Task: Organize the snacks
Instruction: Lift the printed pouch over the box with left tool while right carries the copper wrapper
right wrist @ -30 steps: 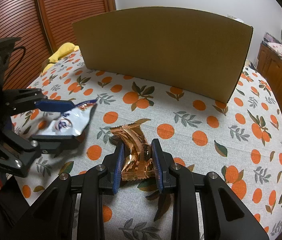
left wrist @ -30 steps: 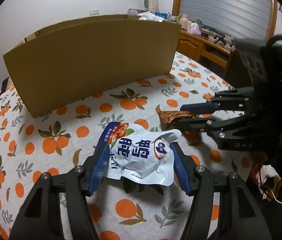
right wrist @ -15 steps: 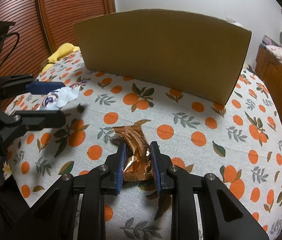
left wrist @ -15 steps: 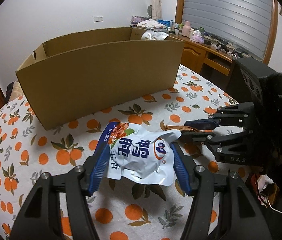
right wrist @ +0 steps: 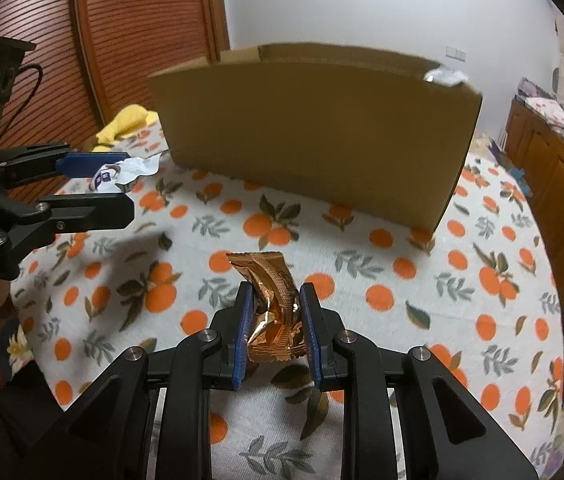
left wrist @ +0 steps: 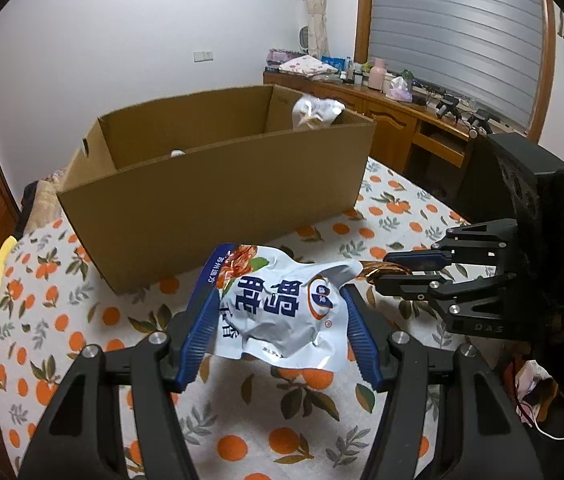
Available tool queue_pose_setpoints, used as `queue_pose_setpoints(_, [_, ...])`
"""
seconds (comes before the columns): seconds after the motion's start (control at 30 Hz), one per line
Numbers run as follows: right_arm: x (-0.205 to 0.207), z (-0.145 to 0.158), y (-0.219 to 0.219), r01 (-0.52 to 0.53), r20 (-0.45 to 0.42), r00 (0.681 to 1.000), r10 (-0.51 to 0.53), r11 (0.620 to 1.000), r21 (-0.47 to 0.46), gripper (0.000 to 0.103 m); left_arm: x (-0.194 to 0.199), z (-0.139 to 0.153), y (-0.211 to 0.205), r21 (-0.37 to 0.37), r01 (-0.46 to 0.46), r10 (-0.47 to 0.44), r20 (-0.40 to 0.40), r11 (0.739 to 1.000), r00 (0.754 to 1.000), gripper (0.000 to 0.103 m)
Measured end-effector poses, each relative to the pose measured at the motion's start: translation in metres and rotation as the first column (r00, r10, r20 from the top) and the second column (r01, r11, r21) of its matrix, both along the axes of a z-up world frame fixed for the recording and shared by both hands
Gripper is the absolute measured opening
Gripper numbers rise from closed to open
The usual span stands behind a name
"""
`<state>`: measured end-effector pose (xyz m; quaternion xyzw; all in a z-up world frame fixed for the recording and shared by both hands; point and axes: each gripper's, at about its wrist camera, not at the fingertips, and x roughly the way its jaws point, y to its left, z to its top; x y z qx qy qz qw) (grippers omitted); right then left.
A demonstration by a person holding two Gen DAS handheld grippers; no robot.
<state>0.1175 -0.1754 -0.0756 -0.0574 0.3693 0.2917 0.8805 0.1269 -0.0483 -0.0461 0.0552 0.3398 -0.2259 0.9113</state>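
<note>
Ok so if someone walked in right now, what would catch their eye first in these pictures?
Probably the big open cardboard box standing on the orange-print tablecloth, with a white bag poking above its far right corner. Next, the two snacks held up in front of it: the left tool grips a white and blue snack bag, and the right tool pinches a shiny copper wrapper.

left gripper (left wrist: 280, 320): jaws closed on white snack bag (left wrist: 282, 308); blue pads (left wrist: 198, 336) pressing both bag edges; raised off the tablecloth
right gripper (right wrist: 276, 330): jaws closed on copper wrapper (right wrist: 272, 308); pads narrow-set; held to the right of the left gripper, fingers pointing left in the left wrist view
</note>
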Motion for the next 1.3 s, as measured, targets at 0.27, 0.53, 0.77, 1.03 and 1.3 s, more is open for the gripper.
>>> queue_pose_setpoints(0.27, [-0.001, 0.023, -0.001, 0.004, 0.051, 0.999, -0.005, 1.000, 0.019, 0.022, 0.004, 0.014, 0.008, -0.010, -0.021, 0.021, 0.026, 1.000, 0.999, 0.062])
queue_pose_setpoints(0.53, [0.007, 0.049, -0.003, 0.024, 0.115, 0.993, -0.028, 0.999, 0.037, 0.022, 0.011, 0.039, 0.015, -0.026, -0.031, 0.033, 0.073, 0.999, 0.997, 0.062])
queue_pose_setpoints(0.77, [0.021, 0.079, -0.002, 0.029, 0.176, 0.984, -0.036, 0.999, 0.039, 0.022, 0.023, 0.065, 0.016, 0.004, -0.051, 0.050, 0.139, 0.999, 0.989, 0.062])
queue_pose_setpoints(1.03, [0.042, 0.104, 0.001, 0.032, 0.224, 0.973, -0.045, 0.998, 0.062, 0.022, 0.043, 0.078, 0.020, -0.002, -0.062, 0.062, 0.161, 0.998, 0.985, 0.062])
queue_pose_setpoints(1.3, [0.072, 0.112, 0.009, 0.021, 0.244, 0.969, -0.036, 0.998, 0.064, 0.022, 0.076, 0.078, 0.028, 0.004, -0.097, 0.095, 0.151, 0.995, 0.984, 0.062])
